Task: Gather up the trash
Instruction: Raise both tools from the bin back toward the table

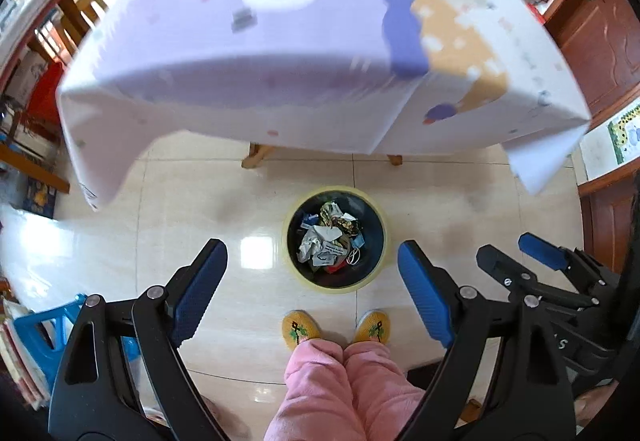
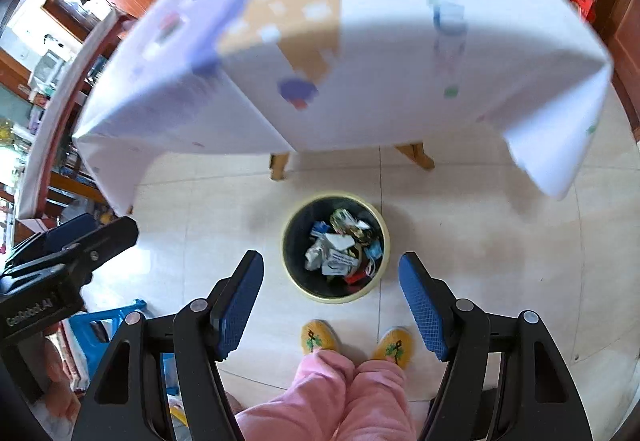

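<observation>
My left gripper (image 1: 312,269) and right gripper (image 2: 331,279), both pointing down at the floor. Each has its jaws spread wide with nothing between the blue pads (image 1: 202,289); neither holds anything. The bin (image 1: 335,239) stands on the tiles directly ahead of and below both tools, framed in the gap between each pair of fingers, just beyond my slippers (image 1: 300,327). It already holds trash (image 1: 330,239): crumpled white paper, shiny wrappers and small coloured scraps, lying loosely piled with no single long axis. From the left tool the bin sits slightly right of centre; from the right tool, roughly centred (image 2: 335,247), so the right is marginally better aligned, though both hang well above it. The right tool shows at the left one's right edge, close alongside. Beyond the bin, farther ahead, lies the table (image 1: 256,53) under a patterned cloth; its top is blurred, and I cannot tell whether any litter remains there. Judged stage: both tools empty over the bin, so the coming move turns away from it, up and forward toward the table.
</observation>
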Tool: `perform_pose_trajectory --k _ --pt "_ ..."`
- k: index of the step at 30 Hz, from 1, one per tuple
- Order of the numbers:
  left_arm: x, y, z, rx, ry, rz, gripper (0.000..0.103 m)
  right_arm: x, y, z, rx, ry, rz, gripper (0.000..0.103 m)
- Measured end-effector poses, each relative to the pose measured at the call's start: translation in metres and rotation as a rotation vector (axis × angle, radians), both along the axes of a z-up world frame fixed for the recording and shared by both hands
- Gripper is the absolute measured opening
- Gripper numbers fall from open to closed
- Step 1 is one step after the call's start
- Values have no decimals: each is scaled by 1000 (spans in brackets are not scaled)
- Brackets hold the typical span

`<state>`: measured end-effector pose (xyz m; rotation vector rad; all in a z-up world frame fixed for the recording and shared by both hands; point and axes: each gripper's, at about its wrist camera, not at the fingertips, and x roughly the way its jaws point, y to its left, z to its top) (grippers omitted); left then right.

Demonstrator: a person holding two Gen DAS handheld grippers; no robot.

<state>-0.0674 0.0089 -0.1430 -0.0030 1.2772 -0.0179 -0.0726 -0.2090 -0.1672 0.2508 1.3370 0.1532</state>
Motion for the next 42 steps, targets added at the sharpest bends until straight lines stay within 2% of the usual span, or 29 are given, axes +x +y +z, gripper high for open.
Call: perform_pose_trajectory --k 5,7,11,21,28,32,37,42 --pt "-8 -4 50 -11 -39 -37 83 -2 0 60 7 -57 -2 71" --pt "-9 -3 66 -21 -53 -43 79 0 0 79 9 -78 -10 71" --pt "-8 -1 95 -29 -99 -66 78 8 -2 122 4 -144 -31 71" --pt "13 13 169 -28 -269 -114 78 44 -4 193 -25 -270 -88 71" --pt "55 32 203 -88 -315 -78 78 74 -2 240 -31 -345 -87 71" --pt "79 36 222 -75 -360 -66 78 100 -5 265 -10 -371 -77 71" --pt "123 37 240 -76 -401 -19 78 151 -13 285 7 -405 -12 75" --pt "184 27 241 -55 -405 51 78 228 -31 282 69 -417 64 77"
